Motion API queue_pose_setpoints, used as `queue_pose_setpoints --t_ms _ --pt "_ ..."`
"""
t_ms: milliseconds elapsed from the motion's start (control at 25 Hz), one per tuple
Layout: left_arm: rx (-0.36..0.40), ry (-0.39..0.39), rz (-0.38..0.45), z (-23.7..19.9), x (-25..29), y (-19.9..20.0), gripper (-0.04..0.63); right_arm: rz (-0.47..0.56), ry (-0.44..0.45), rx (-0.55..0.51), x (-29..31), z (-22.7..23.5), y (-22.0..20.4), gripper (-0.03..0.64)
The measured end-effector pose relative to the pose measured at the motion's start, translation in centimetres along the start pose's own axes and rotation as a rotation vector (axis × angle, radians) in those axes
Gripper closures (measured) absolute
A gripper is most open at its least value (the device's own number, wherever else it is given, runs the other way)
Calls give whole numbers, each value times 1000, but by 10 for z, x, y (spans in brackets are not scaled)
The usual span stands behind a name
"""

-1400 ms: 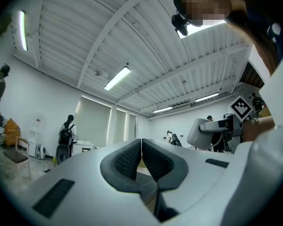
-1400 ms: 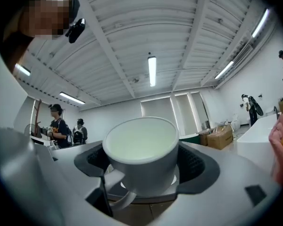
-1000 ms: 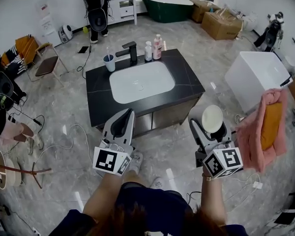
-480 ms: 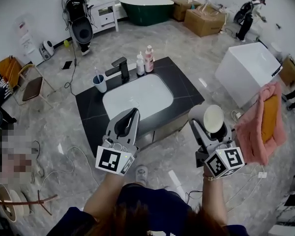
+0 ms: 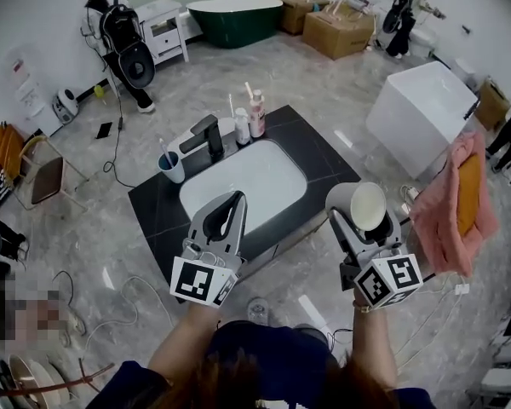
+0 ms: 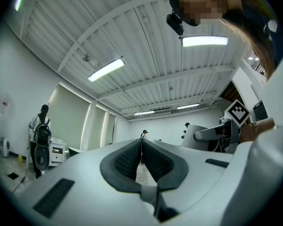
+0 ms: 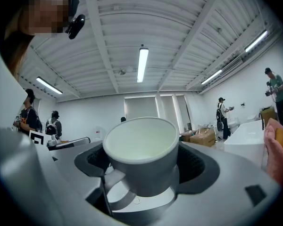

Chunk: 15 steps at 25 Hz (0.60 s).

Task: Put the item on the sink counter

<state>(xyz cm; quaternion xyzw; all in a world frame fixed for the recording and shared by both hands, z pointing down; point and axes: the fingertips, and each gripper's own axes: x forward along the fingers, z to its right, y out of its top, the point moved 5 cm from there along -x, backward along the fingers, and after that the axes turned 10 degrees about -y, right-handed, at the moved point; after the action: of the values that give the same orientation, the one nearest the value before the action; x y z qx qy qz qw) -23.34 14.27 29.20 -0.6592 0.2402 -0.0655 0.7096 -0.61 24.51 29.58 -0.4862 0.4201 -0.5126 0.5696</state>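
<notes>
One cup (image 7: 140, 166) | grey outside, pale inside | upright | right gripper (image 5: 363, 210) clamps it

1. Cup (image 5: 368, 206): plain white, with a round rim and a wall that narrows toward the base. The right gripper view shows the inside empty (image 7: 140, 142). It stands upright, mouth up, clamped by its side wall between the jaws of the right gripper (image 5: 364, 216). It is held in the air just off the near right corner of the sink counter, touching no part of it.
2. Sink counter (image 5: 324, 153): a black rectangular slab with faint pale veining, standing at the centre of the head view, turned at an angle. A white, round-cornered basin (image 5: 247, 184) is sunk in its middle.
</notes>
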Motion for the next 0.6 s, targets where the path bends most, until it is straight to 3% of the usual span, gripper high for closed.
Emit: queue_pose_setpoints --t_ms 240,600 --pt "-11 -5 7 -23 -2 0 572 10 -3 -38 15 -18 4 175" --pt "-12 -2 -59 -43 2 -23 572 -27 2 -56 40 -20 -6 175"
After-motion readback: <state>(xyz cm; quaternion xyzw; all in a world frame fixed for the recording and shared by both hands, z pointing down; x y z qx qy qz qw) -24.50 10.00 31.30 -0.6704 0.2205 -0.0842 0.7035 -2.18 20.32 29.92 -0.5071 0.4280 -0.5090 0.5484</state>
